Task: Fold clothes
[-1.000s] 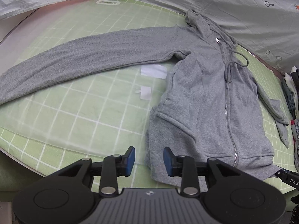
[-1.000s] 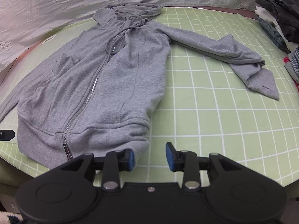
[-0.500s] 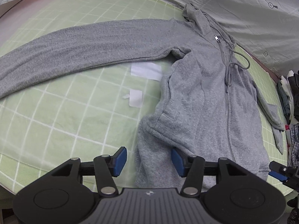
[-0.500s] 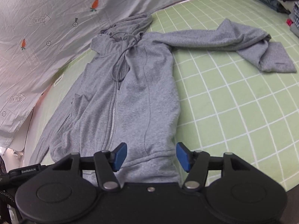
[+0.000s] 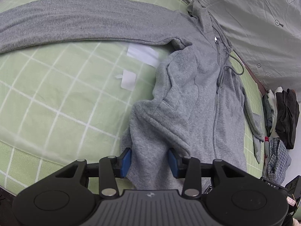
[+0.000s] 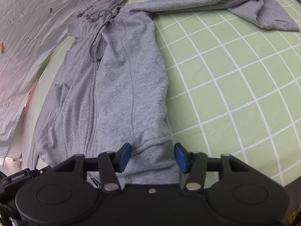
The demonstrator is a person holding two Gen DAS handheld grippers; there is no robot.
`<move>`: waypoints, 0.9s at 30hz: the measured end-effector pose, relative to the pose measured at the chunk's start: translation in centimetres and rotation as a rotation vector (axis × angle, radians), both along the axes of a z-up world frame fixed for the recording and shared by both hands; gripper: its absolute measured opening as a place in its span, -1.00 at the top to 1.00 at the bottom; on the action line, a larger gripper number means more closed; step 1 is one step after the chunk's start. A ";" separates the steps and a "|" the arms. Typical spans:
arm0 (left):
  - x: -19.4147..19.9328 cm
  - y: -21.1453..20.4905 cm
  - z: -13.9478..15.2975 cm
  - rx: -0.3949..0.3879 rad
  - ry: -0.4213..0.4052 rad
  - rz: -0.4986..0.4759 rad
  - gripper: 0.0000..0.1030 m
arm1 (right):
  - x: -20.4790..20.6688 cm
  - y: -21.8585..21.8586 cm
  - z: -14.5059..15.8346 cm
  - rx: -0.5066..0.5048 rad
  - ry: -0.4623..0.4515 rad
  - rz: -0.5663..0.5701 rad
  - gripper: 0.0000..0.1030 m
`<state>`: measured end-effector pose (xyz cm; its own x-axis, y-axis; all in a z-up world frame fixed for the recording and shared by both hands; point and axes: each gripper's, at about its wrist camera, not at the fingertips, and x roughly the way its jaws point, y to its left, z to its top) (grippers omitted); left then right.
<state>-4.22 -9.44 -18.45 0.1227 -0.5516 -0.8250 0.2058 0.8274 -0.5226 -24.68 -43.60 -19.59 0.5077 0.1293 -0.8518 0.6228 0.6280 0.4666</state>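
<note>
Grey hoodie (image 5: 190,98) hem betw. left gripper (image 5: 149,161) fingers, closing, pads not yet pressing; green checked bed sheet (image 5: 56,98) underneath; right view: right gripper (image 6: 153,157) fingers closing round hem corner, w/ gap; carrot-print cloth (image 6: 24,18) behind.

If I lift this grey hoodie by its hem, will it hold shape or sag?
Likely sag: the grey hoodie already wrinkles and bunches near its hem. The long sleeve lies loose and would probably trail. The zipper may stiffen the middle slightly.
</note>
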 end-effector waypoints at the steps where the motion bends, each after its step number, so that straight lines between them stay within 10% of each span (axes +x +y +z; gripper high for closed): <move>1: 0.0 0.0 -0.1 -0.002 0.003 0.003 0.18 | 0.1 -0.1 0.0 0.007 -0.002 0.002 0.11; 4: 0.0 -0.2 0.0 0.002 0.014 0.009 0.95 | 0.0 -0.3 -0.3 0.054 -0.024 -0.001 0.68; 14: -0.2 4.7 -1.1 -0.023 0.377 0.246 0.92 | -3.9 -3.6 -0.3 0.311 -0.084 -0.195 0.83; 27: 0.6 2.7 -1.9 0.013 0.357 0.177 0.52 | -4.1 -3.5 -2.4 0.428 0.007 -0.214 0.29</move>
